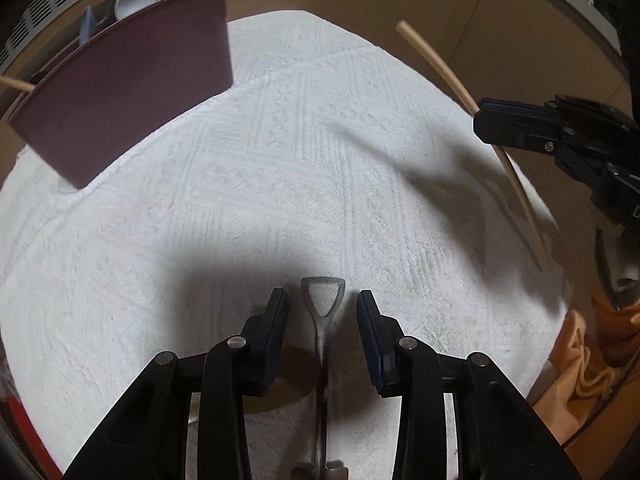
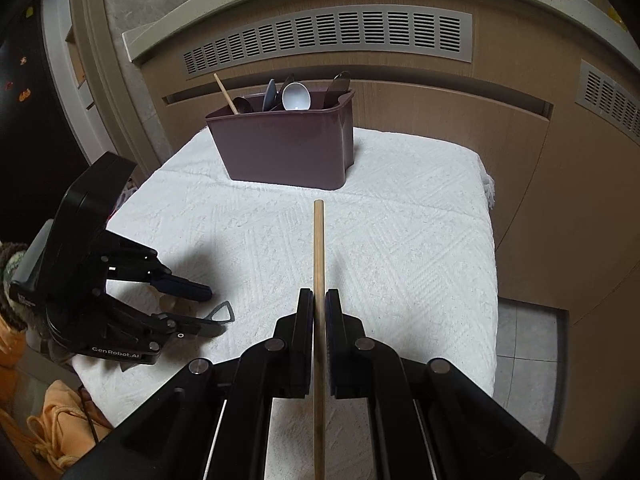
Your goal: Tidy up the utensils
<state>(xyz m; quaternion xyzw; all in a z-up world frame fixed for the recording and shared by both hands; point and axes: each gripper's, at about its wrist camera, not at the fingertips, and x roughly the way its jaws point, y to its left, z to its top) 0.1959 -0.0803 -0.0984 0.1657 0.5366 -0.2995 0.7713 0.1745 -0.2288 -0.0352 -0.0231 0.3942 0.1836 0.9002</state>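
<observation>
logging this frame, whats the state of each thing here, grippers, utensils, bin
left gripper: jaws open, either side of the metal utensil's handle, not clamped
right gripper: jaws shut on the chopstick
chopstick: held, pointing toward the bin
metal utensil: lying flat on the cloth
bin: upright on the cloth, utensils standing in it
white spoon: in the bin, bowl up
cloth: spread flat

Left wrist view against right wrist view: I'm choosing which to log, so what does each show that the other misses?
Only the left wrist view shows the metal utensil's full shaft, running between the open fingers of the left hand-held gripper. Only the right wrist view shows the caddy's contents, including a white spoon, and the vent grille. Both show the caddy, the white cloth and the right hand-held gripper shut on a wooden stick.
</observation>
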